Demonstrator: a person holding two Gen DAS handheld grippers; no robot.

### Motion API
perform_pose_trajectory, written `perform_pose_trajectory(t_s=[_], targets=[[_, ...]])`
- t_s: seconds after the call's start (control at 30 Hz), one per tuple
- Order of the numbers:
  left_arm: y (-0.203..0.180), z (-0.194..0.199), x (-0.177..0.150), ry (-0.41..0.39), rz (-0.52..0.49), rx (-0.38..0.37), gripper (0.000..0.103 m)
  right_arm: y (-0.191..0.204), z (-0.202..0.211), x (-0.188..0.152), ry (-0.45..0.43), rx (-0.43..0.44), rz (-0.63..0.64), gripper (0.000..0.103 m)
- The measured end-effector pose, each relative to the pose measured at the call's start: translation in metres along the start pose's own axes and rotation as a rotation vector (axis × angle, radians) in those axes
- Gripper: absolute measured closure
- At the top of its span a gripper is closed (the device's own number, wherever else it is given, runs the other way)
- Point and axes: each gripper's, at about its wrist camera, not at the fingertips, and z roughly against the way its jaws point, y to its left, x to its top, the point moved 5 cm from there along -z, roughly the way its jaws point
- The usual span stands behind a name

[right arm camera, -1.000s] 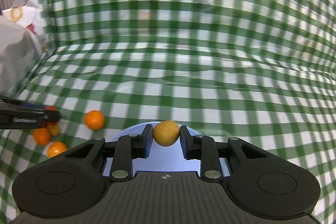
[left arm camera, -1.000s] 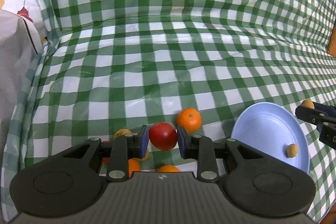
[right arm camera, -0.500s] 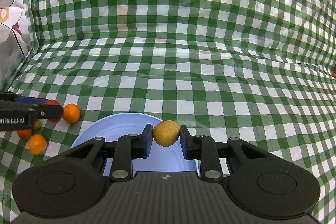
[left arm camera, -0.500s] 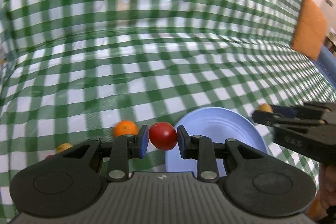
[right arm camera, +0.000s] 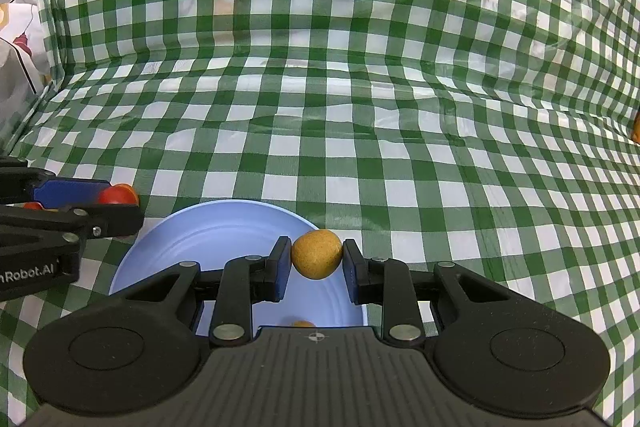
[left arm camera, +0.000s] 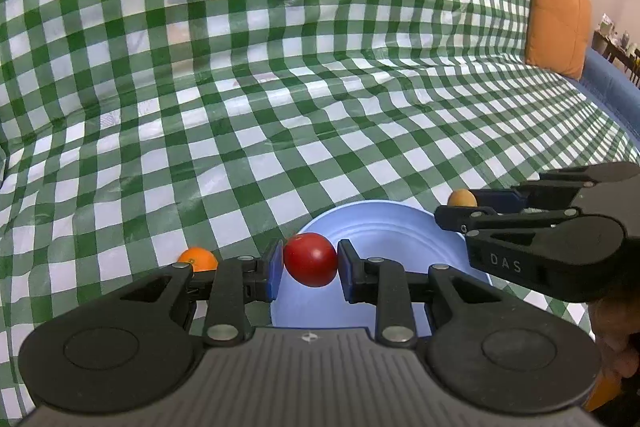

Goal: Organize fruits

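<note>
A pale blue plate (right arm camera: 168,251) lies on the green-checked cloth (right arm camera: 360,131). In the right wrist view one small tan fruit (right arm camera: 303,323) shows in the plate, mostly hidden behind the gripper body; the left view does not show it.

The left gripper (left arm camera: 311,263) pinches a red tomato (left arm camera: 310,259) between its fingers, held over the near left part of the plate. The right gripper (right arm camera: 316,261) pinches a round tan fruit (right arm camera: 317,254) over the plate's far right rim.

From the left view the right gripper (left arm camera: 460,207) comes in from the right above the plate, its fruit (left arm camera: 462,197) peeking past the fingers, and part of a hand (left arm camera: 616,327) shows at the edge. An orange (left arm camera: 198,259) lies on the cloth just left of the plate, partly behind the left fingers. An orange cushion (left arm camera: 558,15) stands far right.

From the right view the left gripper (right arm camera: 120,205) enters at the left with the tomato (right arm camera: 117,194) at its tip, beside the plate's rim. Crumpled white fabric (right arm camera: 20,47) lies at the far left.
</note>
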Motion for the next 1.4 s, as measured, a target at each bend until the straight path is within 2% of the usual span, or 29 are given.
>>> perform_pose_trajectory(t_s=[1.33, 1.4], targets=[[-0.0068, 0.0018, -0.0022, -0.004, -0.021, -0.026, 0.071, -0.0019, -0.0068, 0.0012, 0.014, 0.010, 0.007, 0.074], [-0.0070, 0.0030, -0.0018, -0.009, -0.015, -0.029, 0.068, -0.0028, -0.0064, 0.0017, 0.010, 0.003, 0.006, 0.069]])
